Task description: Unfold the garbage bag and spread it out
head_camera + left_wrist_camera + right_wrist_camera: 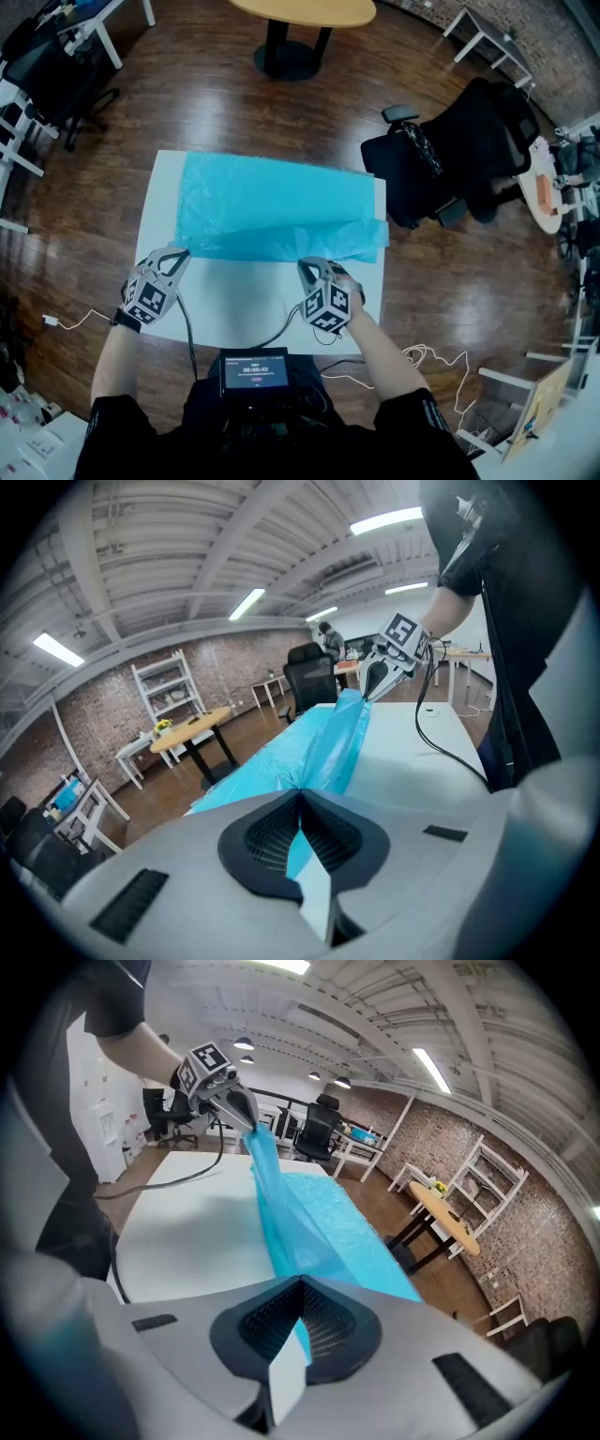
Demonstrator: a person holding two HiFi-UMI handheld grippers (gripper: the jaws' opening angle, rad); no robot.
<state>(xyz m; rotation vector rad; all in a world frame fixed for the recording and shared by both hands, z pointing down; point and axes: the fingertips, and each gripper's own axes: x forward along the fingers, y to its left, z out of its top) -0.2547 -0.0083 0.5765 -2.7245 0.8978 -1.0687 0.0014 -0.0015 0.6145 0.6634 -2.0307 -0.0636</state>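
1. Garbage bag (272, 211): thin cyan film, laid mostly flat on the far half of the white surface (234, 309). Its long side runs left to right. Its right end reaches the surface's right edge.
2. The bag's near edge is lifted off the surface as a loose flap, drawn taut between the two grippers.
3. Left gripper (180, 253): fingers together, clamped on the bag's near-left corner. The left gripper view shows cyan film pinched between the pads.
4. Right gripper (306, 266): fingers together, clamped on the near edge, right of the bag's middle. The right gripper view shows film caught between the pads there too.
5. Black cable (190, 337) trails from the left gripper across the near half of the surface toward the person.
6. Small screen device (253, 368) sits at the person's chest, just off the surface's near edge.
7. Round about: black office chair (459, 159) beside the surface's right side, round wooden table (305, 11) beyond the far edge, dark wood floor (187, 103).
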